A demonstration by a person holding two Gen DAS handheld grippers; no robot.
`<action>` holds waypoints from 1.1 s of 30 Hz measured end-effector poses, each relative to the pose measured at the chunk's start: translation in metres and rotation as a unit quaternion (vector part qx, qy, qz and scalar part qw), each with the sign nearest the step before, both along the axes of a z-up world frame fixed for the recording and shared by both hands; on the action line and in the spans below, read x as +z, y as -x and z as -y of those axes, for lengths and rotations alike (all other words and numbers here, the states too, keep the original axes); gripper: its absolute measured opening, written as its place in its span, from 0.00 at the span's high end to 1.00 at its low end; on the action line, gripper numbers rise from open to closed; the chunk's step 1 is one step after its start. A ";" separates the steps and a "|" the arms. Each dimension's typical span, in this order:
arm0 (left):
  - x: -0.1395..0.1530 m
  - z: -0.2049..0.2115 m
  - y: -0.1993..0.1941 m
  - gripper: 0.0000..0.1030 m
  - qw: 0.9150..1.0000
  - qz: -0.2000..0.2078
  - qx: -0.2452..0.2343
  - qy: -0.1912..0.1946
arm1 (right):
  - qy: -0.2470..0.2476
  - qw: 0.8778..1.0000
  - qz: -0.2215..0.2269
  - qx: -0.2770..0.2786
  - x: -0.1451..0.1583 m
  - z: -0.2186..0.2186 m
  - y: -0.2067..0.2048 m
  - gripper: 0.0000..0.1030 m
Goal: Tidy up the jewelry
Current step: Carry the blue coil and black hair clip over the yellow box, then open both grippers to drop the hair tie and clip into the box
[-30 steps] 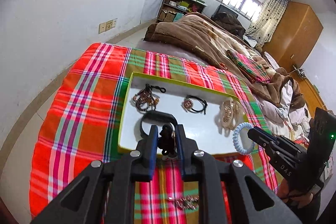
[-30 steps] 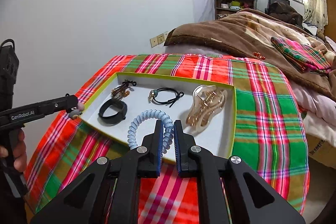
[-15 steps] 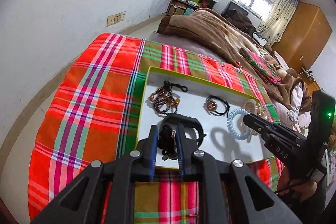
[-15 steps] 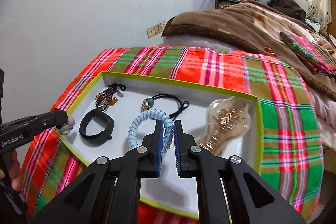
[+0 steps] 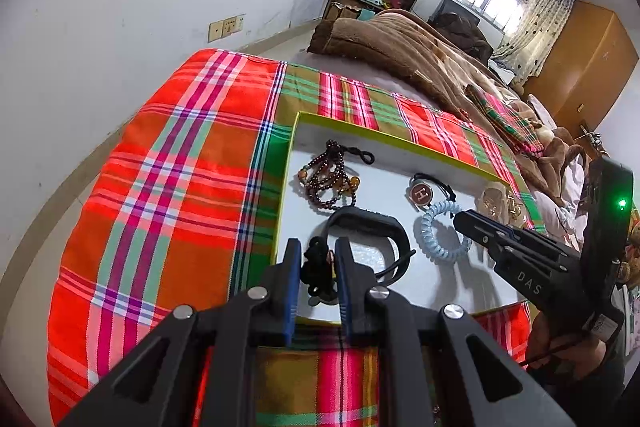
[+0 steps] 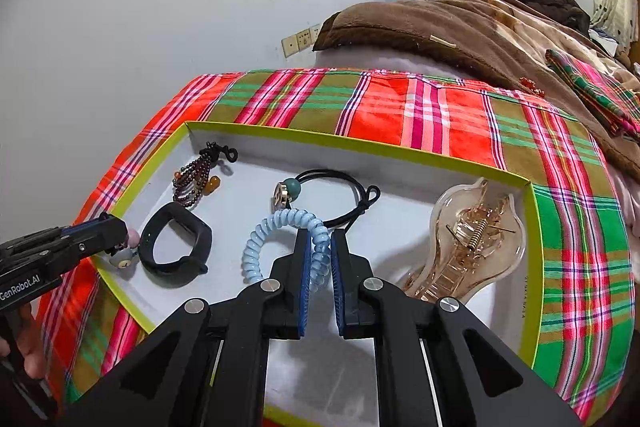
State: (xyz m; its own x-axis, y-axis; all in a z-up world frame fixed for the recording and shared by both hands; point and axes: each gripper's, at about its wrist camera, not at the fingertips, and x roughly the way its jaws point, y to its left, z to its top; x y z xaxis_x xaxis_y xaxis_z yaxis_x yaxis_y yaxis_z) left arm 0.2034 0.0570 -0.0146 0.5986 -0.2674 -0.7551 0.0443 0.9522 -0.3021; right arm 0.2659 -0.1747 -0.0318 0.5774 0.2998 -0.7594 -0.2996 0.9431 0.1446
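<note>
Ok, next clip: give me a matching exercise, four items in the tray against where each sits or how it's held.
Items:
1. blue coil hair tie
2. amber hair claw clip
3. beaded bracelet
4. black band

Places:
A. far left corner of the tray
B. pinched in the right claw
C. right end of the tray
D. near left, beside the left claw

Pairs: 1-B, 2-C, 3-A, 4-D

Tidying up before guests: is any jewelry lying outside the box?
Yes: a small red beaded piece lies on the brown blanket, away from the box. What it is exactly I cannot tell.
</note>
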 end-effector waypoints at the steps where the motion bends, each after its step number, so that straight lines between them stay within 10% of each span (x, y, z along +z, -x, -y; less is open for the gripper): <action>1: 0.000 0.001 0.000 0.83 1.000 0.000 -0.001 -0.003 | 0.001 1.000 0.000 0.000 -0.001 0.000 0.000 0.90; 33: 0.000 0.010 -0.002 0.68 1.000 0.010 -0.005 -0.027 | 0.019 1.000 0.010 -0.001 -0.006 -0.005 -0.002 0.89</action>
